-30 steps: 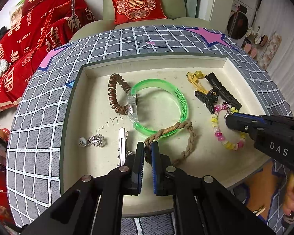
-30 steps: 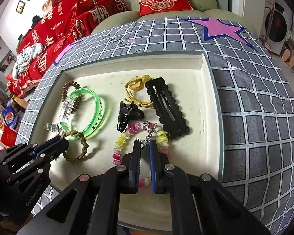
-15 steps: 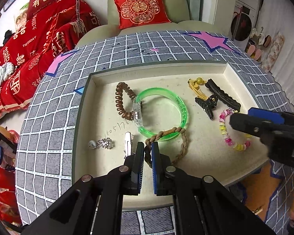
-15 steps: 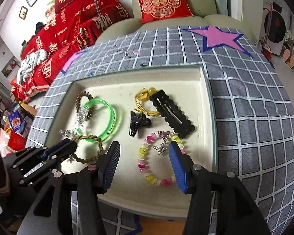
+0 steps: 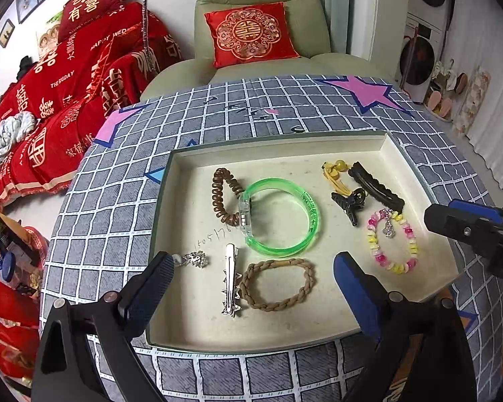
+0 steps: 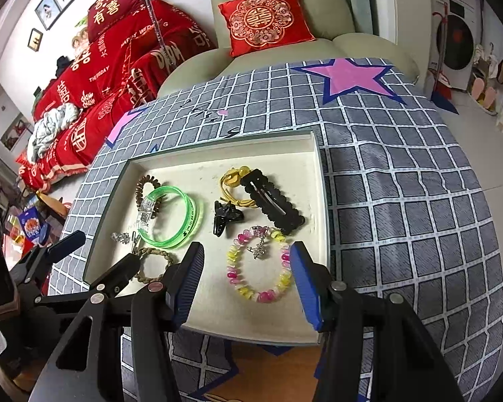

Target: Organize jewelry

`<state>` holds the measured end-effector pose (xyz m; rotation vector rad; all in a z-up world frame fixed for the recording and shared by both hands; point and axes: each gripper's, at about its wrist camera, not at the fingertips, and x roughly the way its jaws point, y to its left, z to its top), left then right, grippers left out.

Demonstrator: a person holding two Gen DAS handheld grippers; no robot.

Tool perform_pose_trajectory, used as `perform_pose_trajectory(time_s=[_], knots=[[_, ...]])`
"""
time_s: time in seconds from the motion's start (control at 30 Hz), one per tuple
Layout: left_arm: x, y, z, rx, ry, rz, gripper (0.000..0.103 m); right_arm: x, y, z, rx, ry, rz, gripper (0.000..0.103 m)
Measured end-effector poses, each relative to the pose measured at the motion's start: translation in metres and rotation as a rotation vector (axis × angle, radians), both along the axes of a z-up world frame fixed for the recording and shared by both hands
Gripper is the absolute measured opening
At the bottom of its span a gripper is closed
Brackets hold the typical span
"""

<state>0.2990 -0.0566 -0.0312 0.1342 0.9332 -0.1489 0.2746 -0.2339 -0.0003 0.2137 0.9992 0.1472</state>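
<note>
Along the tray (image 5: 390, 142) rim, bare floor surrounds clustered jewelry (image 5: 278, 216).

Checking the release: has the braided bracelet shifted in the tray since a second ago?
Yes. The braided bracelet now lies clear of the green bangle, nearer the tray's front rim.

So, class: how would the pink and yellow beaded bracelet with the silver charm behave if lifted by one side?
The pink and yellow beaded bracelet would probably sag, being separate strung beads. Its glossy beads look slippery, and the silver charm would likely dangle.
</note>
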Motion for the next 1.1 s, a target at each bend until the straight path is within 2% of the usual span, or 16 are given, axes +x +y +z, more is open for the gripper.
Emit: perform_pose_trajectory(time_s=[0.03,0.1,0.13,0.17,0.3,0.47,0.6,0.67,0.9,1.1], knots=[[-0.001,0.001,0.0,0.001,-0.001,0.003,0.102,-0.001,0.0,0.001,-0.002,-0.001,0.003,0.058],[-0.002,0.003,0.0,0.014,-0.003,0.013,0.103,-0.003,0.001,0.002,-0.007,0.0,0.008,0.066],[-0.003,0.003,-0.001,0.018,-0.001,0.017,0.103,-0.004,0.001,0.002,-0.007,0.0,0.009,0.075],[-0.005,0.004,-0.002,0.019,0.0,0.021,0.103,-0.005,0.001,0.002,-0.006,0.0,0.009,0.081],[-0.011,0.008,-0.004,0.014,0.01,0.03,0.103,-0.008,0.003,0.003,-0.01,0.005,0.009,0.081],[-0.019,0.008,-0.002,0.041,0.006,0.035,0.103,-0.011,0.008,-0.001,-0.039,0.03,0.019,0.088],[-0.026,0.013,0.0,0.022,0.01,0.047,0.103,-0.014,0.014,-0.003,-0.07,0.045,0.026,0.091],[-0.03,0.014,0.0,0.021,0.006,0.043,0.103,-0.015,0.015,-0.003,-0.068,0.047,0.028,0.103],[-0.044,0.02,0.0,0.006,0.016,0.042,0.103,-0.026,0.02,0.002,-0.077,0.031,0.031,0.103],[-0.055,0.023,-0.001,0.015,0.034,0.047,0.103,-0.032,0.025,-0.003,-0.115,0.072,0.049,0.103]])
